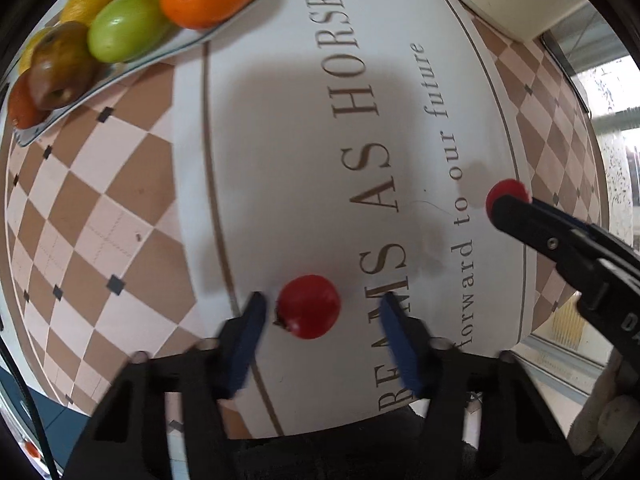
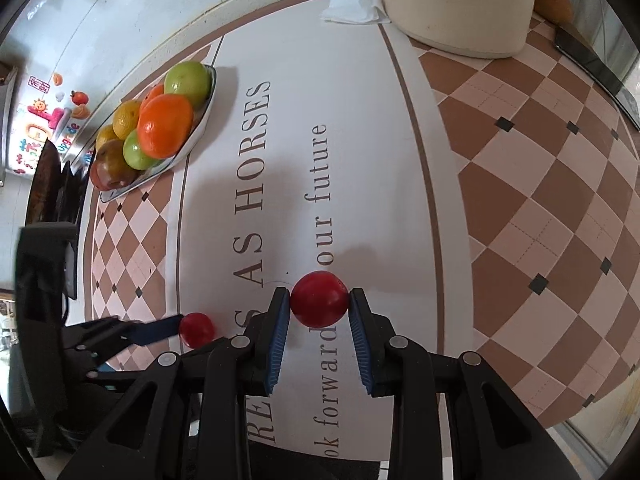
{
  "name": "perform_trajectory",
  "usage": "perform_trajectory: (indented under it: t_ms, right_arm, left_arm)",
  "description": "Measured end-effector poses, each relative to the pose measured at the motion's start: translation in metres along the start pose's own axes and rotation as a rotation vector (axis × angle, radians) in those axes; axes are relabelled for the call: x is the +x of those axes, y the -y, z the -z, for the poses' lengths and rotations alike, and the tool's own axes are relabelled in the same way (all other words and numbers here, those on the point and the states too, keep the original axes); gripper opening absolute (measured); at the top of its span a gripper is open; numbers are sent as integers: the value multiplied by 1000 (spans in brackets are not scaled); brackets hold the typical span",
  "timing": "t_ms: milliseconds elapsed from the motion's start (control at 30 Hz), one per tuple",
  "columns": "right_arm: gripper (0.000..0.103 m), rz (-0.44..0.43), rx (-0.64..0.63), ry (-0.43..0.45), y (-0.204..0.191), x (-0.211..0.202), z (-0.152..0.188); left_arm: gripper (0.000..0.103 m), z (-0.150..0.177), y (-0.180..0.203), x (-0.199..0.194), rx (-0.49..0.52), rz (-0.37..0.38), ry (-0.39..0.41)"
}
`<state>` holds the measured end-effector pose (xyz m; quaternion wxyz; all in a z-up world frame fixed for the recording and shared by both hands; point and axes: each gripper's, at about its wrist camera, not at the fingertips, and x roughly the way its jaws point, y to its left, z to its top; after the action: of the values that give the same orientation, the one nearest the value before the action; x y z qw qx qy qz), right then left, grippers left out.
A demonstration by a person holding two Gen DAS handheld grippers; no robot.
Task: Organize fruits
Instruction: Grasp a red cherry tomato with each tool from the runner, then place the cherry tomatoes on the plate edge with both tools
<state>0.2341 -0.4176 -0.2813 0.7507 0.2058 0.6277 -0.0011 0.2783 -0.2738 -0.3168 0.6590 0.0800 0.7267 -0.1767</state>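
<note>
while the right claw [image 2: 319, 306] was clamped on a small red fruit [image 2: 319, 299] over the printed white middle of the desk [image 2: 360, 128], the left claw [image 1: 320, 312] pointed down around a second red fruit [image 1: 309, 306], its blue pads apart and clear of it on both sides. that second fruit lay on the cloth near the lettering. a white tray [image 2: 200, 124] piled with orange, green, yellow and brownish fruit sat well apart at the far left. a cream container [image 2: 460, 4] stood at the far edge.
</note>
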Motion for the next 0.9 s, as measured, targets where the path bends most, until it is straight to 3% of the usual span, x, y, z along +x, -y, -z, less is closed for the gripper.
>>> perform_trajectory:
  t_ms: [100, 233, 367, 633, 900]
  right_arm:
    - [33, -6, -4, 11, -1, -5, 1]
    - [33, -18, -22, 31, -7, -15, 1]
    - [33, -36, -45, 49, -18, -23, 0]
    - [33, -129, -113, 80, -71, -17, -20]
    - [33, -254, -151, 97, -142, 15, -51]
  left_arm:
    - [28, 0, 5, 2, 16, -15, 19]
    - [28, 1, -1, -6, -3, -6, 49]
    - [28, -1, -32, -30, -77, 22, 85]
    - [28, -10, -140, -89, -407, 225, 187]
    - [28, -27, -207, -91, -708, 479, 208]
